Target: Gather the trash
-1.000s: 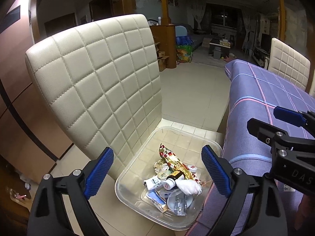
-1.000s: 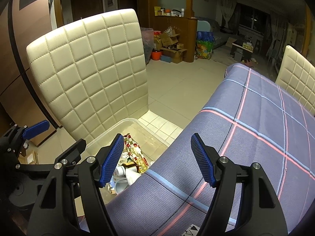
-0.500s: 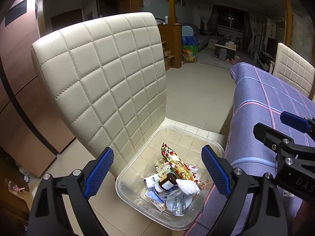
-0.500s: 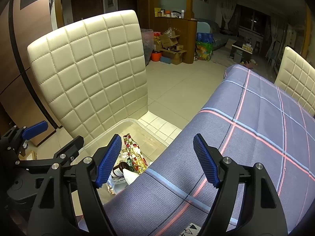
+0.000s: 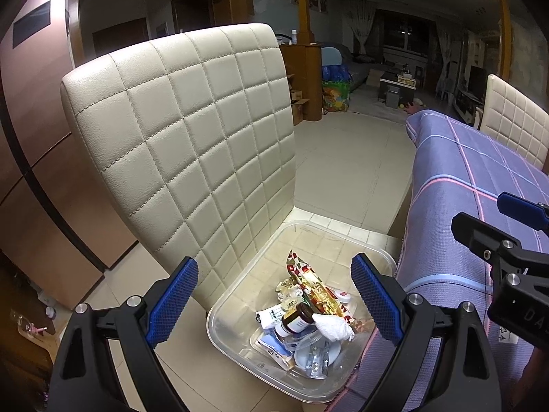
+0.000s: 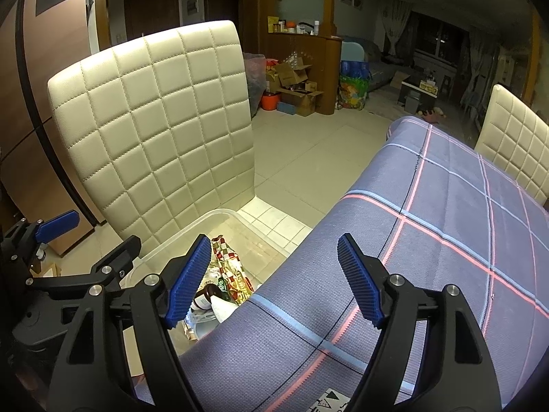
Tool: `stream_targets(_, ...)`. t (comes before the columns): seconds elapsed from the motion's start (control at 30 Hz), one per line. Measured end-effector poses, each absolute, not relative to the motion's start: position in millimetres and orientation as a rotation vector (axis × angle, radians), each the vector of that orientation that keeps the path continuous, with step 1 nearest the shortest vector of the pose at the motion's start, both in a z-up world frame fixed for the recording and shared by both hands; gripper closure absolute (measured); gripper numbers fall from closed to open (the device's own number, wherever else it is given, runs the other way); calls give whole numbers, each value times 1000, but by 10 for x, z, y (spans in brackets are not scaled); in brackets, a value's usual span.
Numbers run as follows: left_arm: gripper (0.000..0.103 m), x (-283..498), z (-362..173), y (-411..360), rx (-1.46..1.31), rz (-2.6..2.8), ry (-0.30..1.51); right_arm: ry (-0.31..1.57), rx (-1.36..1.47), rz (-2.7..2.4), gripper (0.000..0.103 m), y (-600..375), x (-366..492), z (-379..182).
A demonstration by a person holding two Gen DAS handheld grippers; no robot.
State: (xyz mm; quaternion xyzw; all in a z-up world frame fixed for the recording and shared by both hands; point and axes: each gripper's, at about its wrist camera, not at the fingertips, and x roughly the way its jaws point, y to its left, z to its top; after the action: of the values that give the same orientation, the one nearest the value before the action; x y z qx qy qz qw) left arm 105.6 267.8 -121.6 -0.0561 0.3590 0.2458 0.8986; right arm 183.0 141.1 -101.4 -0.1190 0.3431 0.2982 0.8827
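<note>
Seen from the left wrist, the left tongs stand wide apart with nothing between the blue pads. They hang above a clear plastic bin that sits on the seat of a cream quilted chair. Inside the bin lies the collected trash: a red and gold checkered wrapper, a small brown bottle with a white label, a crumpled white tissue touching the bottle, a white tube and a blue and white packet. Some clear plastic pieces lie at the near end, and I cannot tell what they are. Just beside the bin on the right is the surface, covered with a purple plaid cloth. The right tongs show at the right edge, over this cloth.

Seen from the right wrist, the right tongs are also apart and hold nothing; the jaws have just been opening a little. They hover over the near edge of the purple cloth, with the left pad above the bin and the right pad over the cloth. Past the left pad the wrapper, the brown bottle and the tissue show in the bin. The left tongs are at the lower left, beside the chair. A second cream chair stands at the far side of the surface.
</note>
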Motion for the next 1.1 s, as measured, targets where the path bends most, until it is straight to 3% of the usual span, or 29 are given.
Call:
stream_targets(0.37,15,1004,-1122,2616,-115,511,723,689,-240,600,23,1320,1787,-922)
stream_targets(0.8,15,870,-857,2172,-94,505,682,656,-165,525,4,732,1600,-633)
stream_targets(1.1,15,748,-677,1721,-57,439,648,595,-158,418,4,228,1249,-353)
